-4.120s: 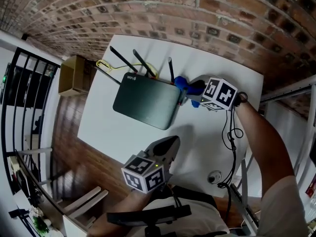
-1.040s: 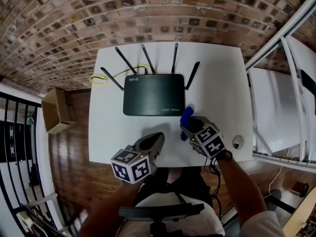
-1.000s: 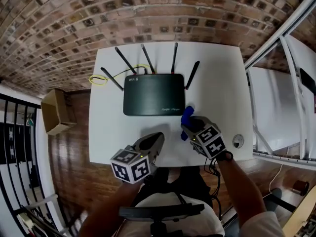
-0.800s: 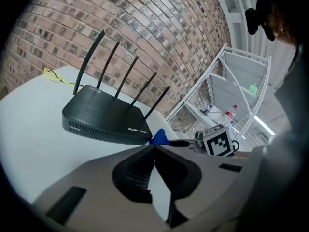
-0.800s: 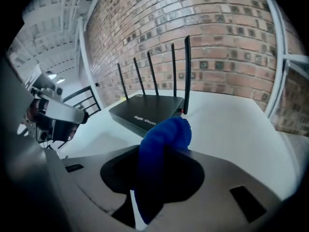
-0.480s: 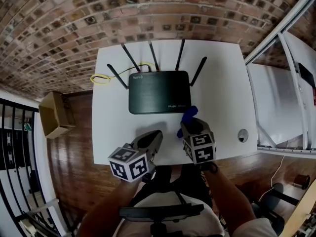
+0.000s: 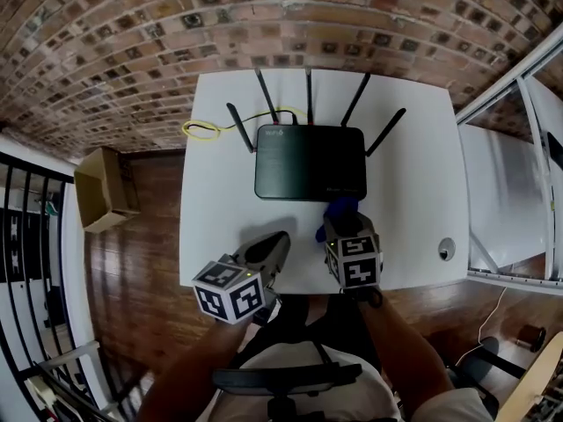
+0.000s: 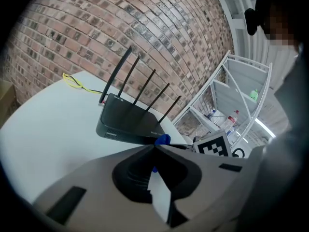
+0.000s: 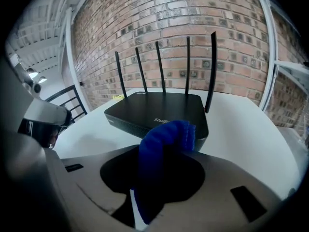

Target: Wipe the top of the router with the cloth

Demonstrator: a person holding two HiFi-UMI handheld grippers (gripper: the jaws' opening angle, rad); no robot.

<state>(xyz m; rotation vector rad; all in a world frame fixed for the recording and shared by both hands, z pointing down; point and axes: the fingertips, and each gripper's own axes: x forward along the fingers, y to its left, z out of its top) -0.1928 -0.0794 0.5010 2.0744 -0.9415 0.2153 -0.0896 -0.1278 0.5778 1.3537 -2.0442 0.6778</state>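
Router [image 7: 310, 162] black, flat at far middle of white counter [image 7: 220, 227], antennas toward brick wall. Left tongs [image 7: 278, 240] pressed together, nothing between, over the near edge, well short of it. Right tongs [image 7: 339, 223] clamped on blue cloth [image 7: 341, 207] – just before the router's near right edge.

Brick wall [image 7: 264, 16], wooden floor [image 7: 132, 262], white table [image 7: 220, 209]
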